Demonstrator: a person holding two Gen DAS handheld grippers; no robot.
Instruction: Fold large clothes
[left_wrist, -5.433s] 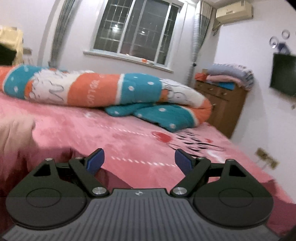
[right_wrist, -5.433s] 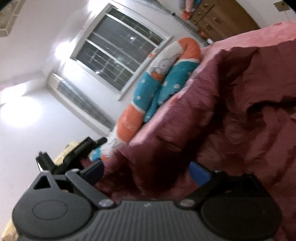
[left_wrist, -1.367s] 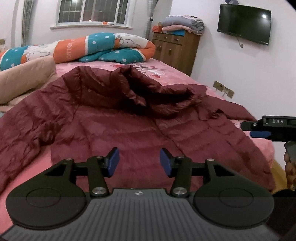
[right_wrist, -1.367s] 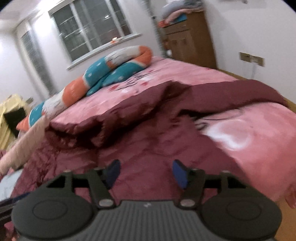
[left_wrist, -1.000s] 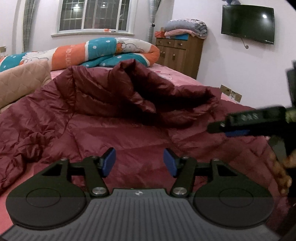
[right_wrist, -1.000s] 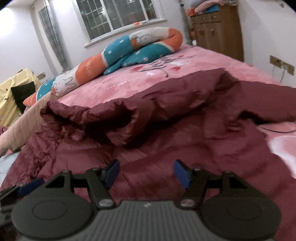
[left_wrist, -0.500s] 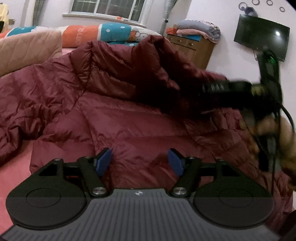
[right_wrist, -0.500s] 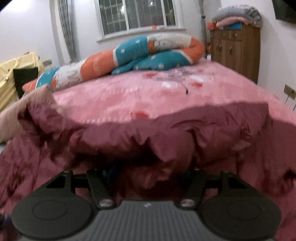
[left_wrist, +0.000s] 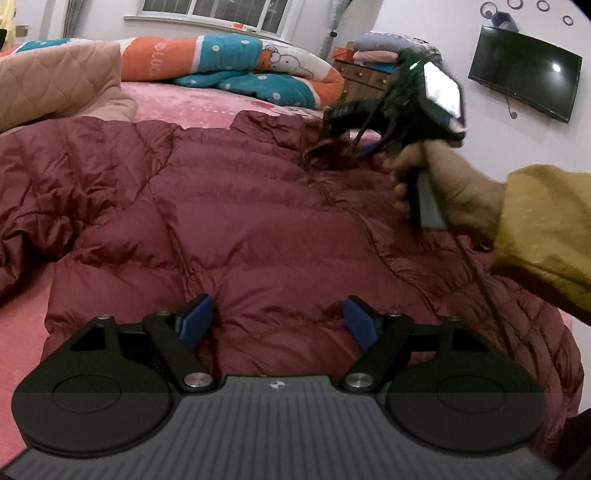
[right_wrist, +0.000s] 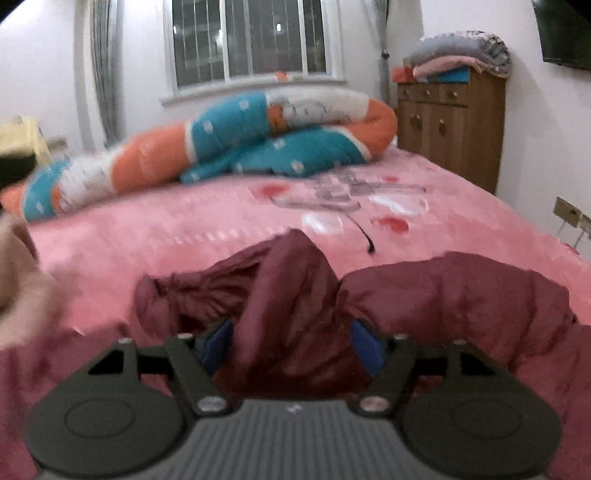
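Note:
A dark red puffer jacket (left_wrist: 258, 221) lies spread on the pink bed (left_wrist: 192, 103). My left gripper (left_wrist: 275, 325) is open and empty, low over the jacket's near hem. My right gripper (right_wrist: 291, 345) has its jaws wide apart around a bunched fold of the jacket (right_wrist: 291, 295) near the collar, with fabric between the blue pads (right_wrist: 364, 347). In the left wrist view the right gripper (left_wrist: 332, 125) is at the jacket's far edge, held by a hand in a yellow sleeve.
A rolled teal, orange and white quilt (left_wrist: 229, 62) lies at the head of the bed. A beige quilted blanket (left_wrist: 55, 85) is at the left. A wooden dresser (right_wrist: 450, 129) with stacked blankets stands at the right wall, by a wall television (left_wrist: 524, 74).
The jacket's raised upper part has been laid down flatter. My right gripper moved forward to the far collar edge, fabric now between its jaws. My left gripper dropped closer to the hem.

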